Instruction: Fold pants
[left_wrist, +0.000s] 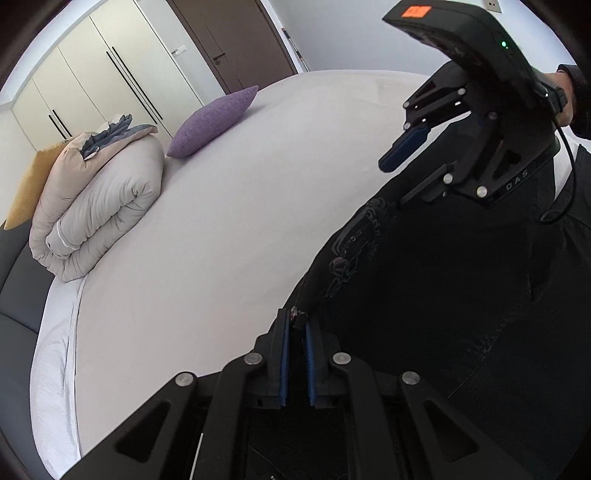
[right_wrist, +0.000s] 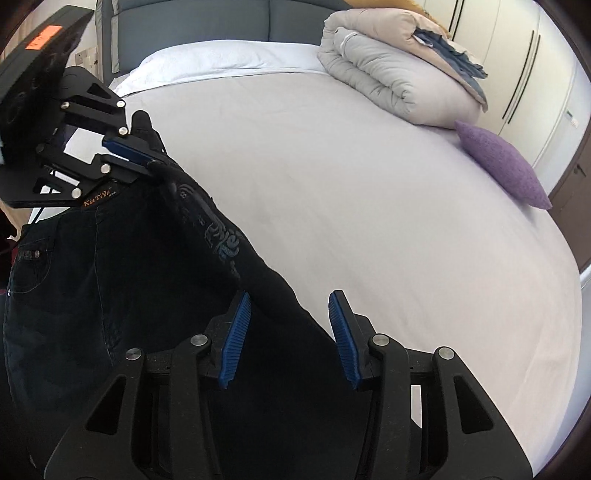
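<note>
Black pants (left_wrist: 443, 295) with a grey printed pattern hang lifted over the white bed (left_wrist: 221, 221). In the left wrist view my left gripper (left_wrist: 295, 328) is shut on the pants' edge by a metal button. The right wrist view shows the pants (right_wrist: 110, 277) stretched from my left gripper (right_wrist: 147, 147), which pinches the waistband, down to my right gripper (right_wrist: 290, 321). The right jaws stand partly apart with a thick bunch of fabric between the blue pads (right_wrist: 236, 339). My right gripper (left_wrist: 393, 182) also shows at the waistband in the left wrist view, held by a person's hand (left_wrist: 561, 96).
A rolled grey duvet (right_wrist: 388, 66) and a purple cushion (right_wrist: 506, 170) lie at the far side of the bed (right_wrist: 332, 184). A grey headboard (right_wrist: 221, 18) stands behind. Cream wardrobe doors (left_wrist: 92, 74) and a brown door (left_wrist: 229, 37) line the wall.
</note>
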